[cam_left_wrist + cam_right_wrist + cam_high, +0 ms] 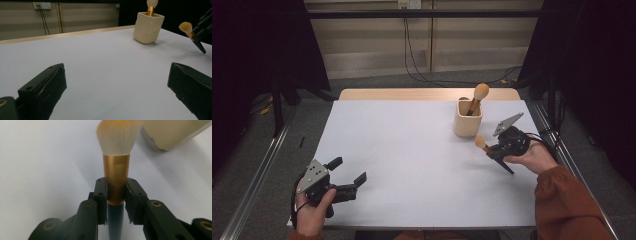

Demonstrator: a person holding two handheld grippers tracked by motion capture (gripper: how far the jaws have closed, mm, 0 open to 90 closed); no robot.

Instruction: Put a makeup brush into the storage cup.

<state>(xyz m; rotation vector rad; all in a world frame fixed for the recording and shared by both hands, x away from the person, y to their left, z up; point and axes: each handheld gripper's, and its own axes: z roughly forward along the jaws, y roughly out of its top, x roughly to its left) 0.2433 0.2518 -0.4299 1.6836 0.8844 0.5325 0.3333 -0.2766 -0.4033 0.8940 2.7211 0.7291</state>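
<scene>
My right gripper [497,148] is shut on a makeup brush [116,173] with a gold ferrule, pale bristles and a dark handle; the brush [482,144] is held just above the table, bristles toward the left, a little in front of the cup. A cream cup [467,119] stands at the back right with another brush [477,98] upright in it. At the front left corner, my left gripper [347,171] rests open with nothing between its jaws. From the left gripper view, the cup [147,28] and the held brush [186,27] appear far off to the right.
The white table [412,160] has a wooden strip along its far edge. Metal rails run on the floor on both sides, and cables hang against the back wall.
</scene>
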